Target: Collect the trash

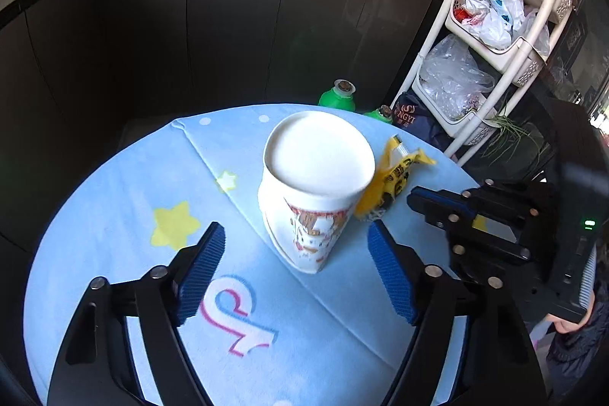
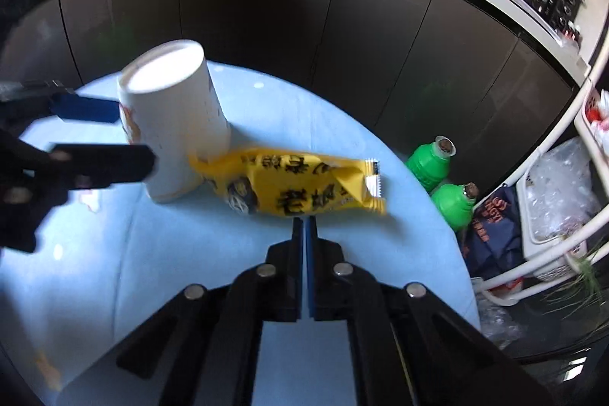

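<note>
We see the left gripper jaws apart around the cup; right gripper closed, empty, beside the wrapper.

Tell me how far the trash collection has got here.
Nothing looks collected: the paper cup and yellow wrapper both sit on the table. In hand: the left gripper is open around the cup; the right gripper is shut at the wrapper's edge, grip unclear. Both remain.

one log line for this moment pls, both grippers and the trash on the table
left gripper: open, straddling upside-down paper cup, not gripping | right gripper: shut at edge of yellow wrapper | wrapper on table against cup
</note>
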A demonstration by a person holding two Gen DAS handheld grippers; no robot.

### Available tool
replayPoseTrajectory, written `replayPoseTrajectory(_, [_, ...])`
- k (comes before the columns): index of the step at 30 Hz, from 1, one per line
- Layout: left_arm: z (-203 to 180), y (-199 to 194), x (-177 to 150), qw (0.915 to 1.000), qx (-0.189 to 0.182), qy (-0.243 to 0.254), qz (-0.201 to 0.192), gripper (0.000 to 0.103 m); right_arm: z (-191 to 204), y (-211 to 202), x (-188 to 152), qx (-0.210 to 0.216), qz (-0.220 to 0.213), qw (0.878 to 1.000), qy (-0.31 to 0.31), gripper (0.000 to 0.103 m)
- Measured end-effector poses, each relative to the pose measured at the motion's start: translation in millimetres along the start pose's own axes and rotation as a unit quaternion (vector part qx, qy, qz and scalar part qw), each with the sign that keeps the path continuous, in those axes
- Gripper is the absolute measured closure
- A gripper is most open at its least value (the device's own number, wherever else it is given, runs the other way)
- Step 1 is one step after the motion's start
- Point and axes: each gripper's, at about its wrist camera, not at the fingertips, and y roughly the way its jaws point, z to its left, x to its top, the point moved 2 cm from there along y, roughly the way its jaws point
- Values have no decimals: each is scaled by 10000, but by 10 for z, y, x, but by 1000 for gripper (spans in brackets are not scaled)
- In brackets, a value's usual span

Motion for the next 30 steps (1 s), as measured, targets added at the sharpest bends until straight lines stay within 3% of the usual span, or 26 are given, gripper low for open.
replayPoseTrajectory(6, [-21, 150, 59, 9999, -2, -121, 12, 38, -88, -184, -99, 368, -76, 9987, 331, 100])
replayPoseTrajectory(9, [-6, 200, 84, 9998, 28, -220, 23, 51, -109, -204, -110, 489, -73, 9981, 371, 98])
replayPoseTrajectory(11, [7, 219, 92, 9995, -49, -307, 50, 66, -141, -199, -96, 548, -73, 9969, 567, 82])
replayPoseTrajectory(12, [13, 221, 92, 9995, -34, -310, 53, 66, -169, -206, -84, 566, -99, 9957, 731, 62])
replayPoseTrajectory(13, [22, 210, 87, 9995, -19, -304, 37, 68, -182, -222, -73, 611, -145, 9942, 874, 52])
replayPoseTrajectory(17, [111, 99, 50, 9994, 29, -335, -61, 74, -237, -270, -5, 861, -217, 9858, 1428, 42])
replayPoseTrajectory(20, [204, -36, 7, 9992, 103, -349, -183, 74, -222, -289, 76, 751, -227, 9836, 1623, 36])
replayPoseTrajectory(22, [276, -117, -28, 9988, 86, -426, -231, 75, -194, -301, 143, 588, -291, 9829, 1722, 30])
replayPoseTrajectory(25, [338, -237, -61, 9980, 157, -492, -356, 75, -173, -246, 240, 106, -32, 9812, 1925, 29])
replayPoseTrajectory(30, [400, -303, -85, 9977, 202, -516, -397, 74, -290, -81, 217, 9, 333, 9420, 3338, 29])
